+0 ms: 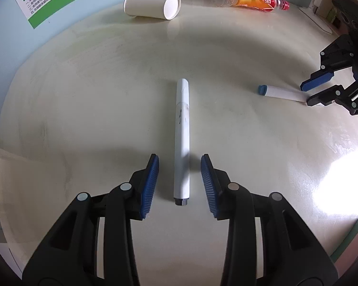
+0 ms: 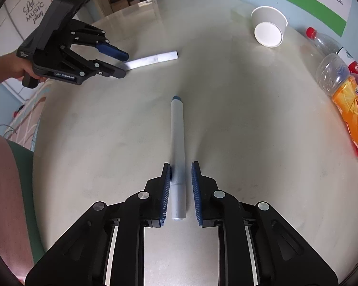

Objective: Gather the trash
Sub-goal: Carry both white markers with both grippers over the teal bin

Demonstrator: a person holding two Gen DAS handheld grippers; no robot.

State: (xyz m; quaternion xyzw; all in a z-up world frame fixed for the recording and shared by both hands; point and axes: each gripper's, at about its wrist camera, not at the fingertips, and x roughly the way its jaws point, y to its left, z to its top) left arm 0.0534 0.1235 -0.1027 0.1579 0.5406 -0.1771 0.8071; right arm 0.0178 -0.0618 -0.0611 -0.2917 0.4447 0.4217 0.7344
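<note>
Both grippers straddle markers on the pale round surface (image 1: 107,95). The left gripper (image 1: 180,181) stands open, clear gaps either side of the white cylindrical plastic marker (image 1: 182,138). The right gripper (image 2: 181,188) is narrowly parted around the blue-capped white marker (image 2: 177,147); one pad looks to touch it, no firm grip. Both markers lie nearer the viewer than the tipped white paper cup (image 1: 152,3). This seems the grasp step: next, closing squarely on each barrel, then lifting.

Round pale table (image 1: 83,109), green-bordered wall poster (image 1: 35,2)
</note>
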